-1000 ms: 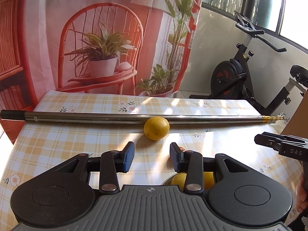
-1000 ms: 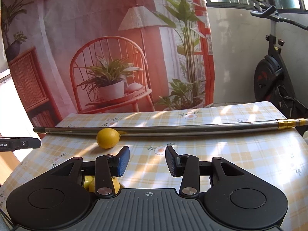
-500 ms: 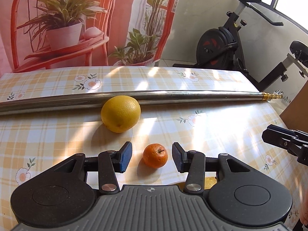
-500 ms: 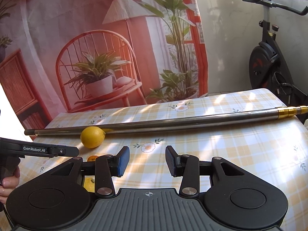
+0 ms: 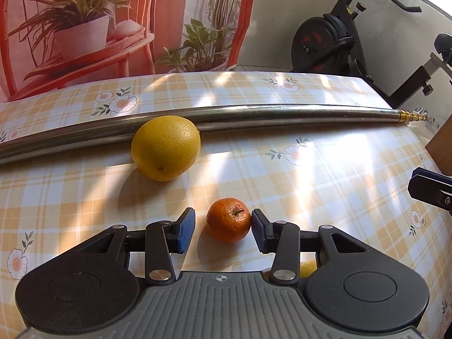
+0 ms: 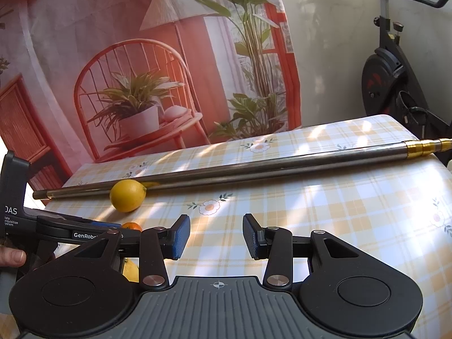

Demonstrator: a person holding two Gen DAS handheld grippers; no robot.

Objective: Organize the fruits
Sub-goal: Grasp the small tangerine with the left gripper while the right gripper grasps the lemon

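Note:
In the left wrist view a small orange mandarin point(image 5: 228, 219) lies on the checked tablecloth between the jaws of my left gripper point(image 5: 223, 230), which is open; the right pad touches or nearly touches it, the left pad stands apart. A large yellow citrus fruit point(image 5: 165, 147) rests beyond it against a metal pole point(image 5: 268, 113). A bit of another yellow fruit point(image 5: 308, 267) shows under the left gripper's body. In the right wrist view my right gripper point(image 6: 216, 237) is open and empty above the cloth; the yellow fruit point(image 6: 128, 195) and mandarin point(image 6: 132, 226) lie to its left.
The long metal pole point(image 6: 254, 169) lies across the table behind the fruit. A printed backdrop hangs behind the table and an exercise bike point(image 5: 339, 45) stands at the right. The right gripper's tip point(image 5: 430, 189) shows at the right edge of the left wrist view.
My left gripper has moved forward and down, so the mandarin now sits between its jaws. The right gripper has shifted only slightly.

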